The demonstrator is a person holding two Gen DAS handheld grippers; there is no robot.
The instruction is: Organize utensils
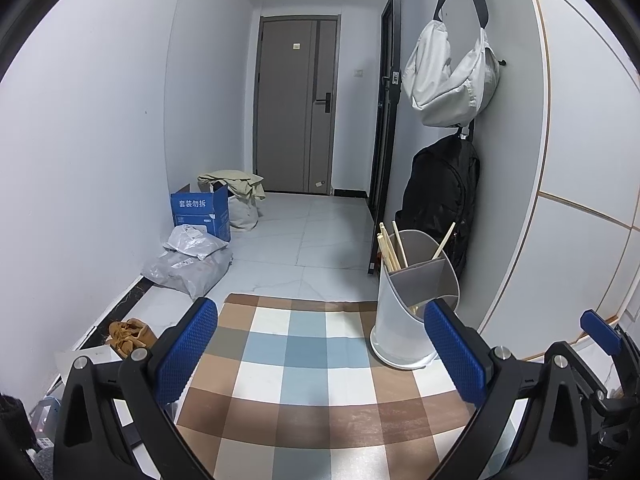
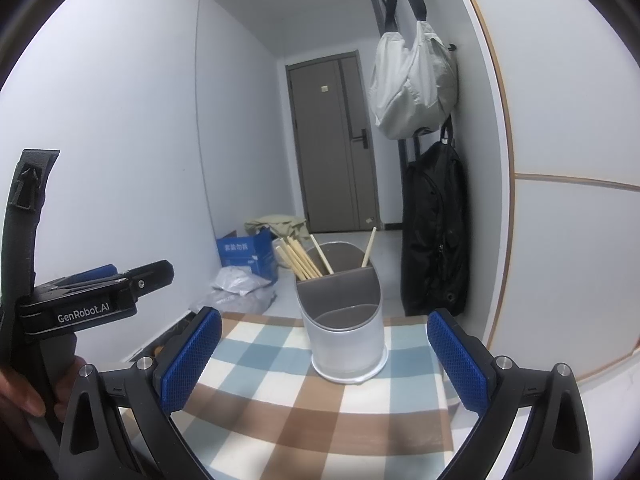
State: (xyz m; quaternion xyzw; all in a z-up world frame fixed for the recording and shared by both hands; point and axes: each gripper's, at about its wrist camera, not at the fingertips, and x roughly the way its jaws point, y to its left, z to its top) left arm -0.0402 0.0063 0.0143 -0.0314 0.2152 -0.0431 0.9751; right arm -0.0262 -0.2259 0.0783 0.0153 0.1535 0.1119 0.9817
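Note:
A white utensil holder [image 1: 404,320] with grey dividers stands on the checked cloth [image 1: 304,376] at its far right. Several wooden chopsticks [image 1: 390,250] stick up from its rear compartments; the front compartment looks empty. In the right wrist view the holder [image 2: 346,340] stands straight ahead with the chopsticks [image 2: 302,260] in the back. My left gripper [image 1: 320,352] is open and empty above the cloth, with the holder just beyond its right finger. My right gripper [image 2: 324,360] is open and empty, in front of the holder. The left gripper's body [image 2: 80,304] shows at the left.
The cloth covers a table that ends at a white wall panel [image 1: 580,200] on the right. Behind it lie a tiled floor, a blue box [image 1: 202,212], plastic bags [image 1: 192,264], a black backpack [image 1: 440,200], a hanging white bag [image 1: 452,80] and a grey door [image 1: 296,108].

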